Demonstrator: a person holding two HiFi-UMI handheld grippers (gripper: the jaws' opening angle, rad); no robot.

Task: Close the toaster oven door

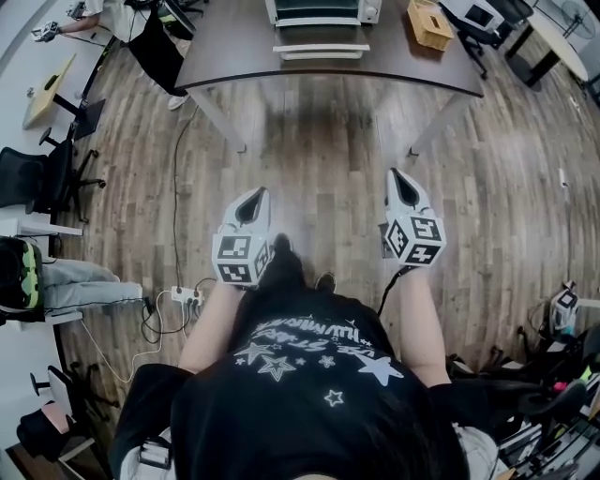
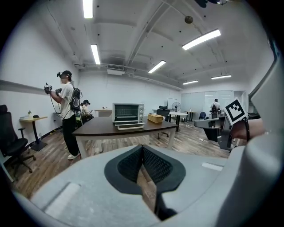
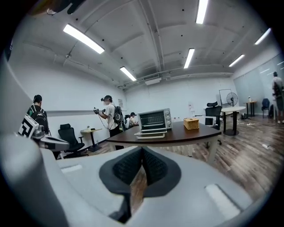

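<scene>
The toaster oven is found at 12 o'clock in the head view, on the dark tabletop; its door is let down flat toward the person, so the task is judged as not yet begun. The left claw and the right claw are held side by side above the wooden floor, well apart from the tabletop — probably a carrying pose for the approach to the oven. In each gripper view the pads are seen pressed together at the tips, with nothing gripped between them. A woven box is placed at 3 o'clock of the oven. The top of the oven is cut off by the frame, and its knobs are too small to be read — whether the door has a handle cannot be told.
</scene>
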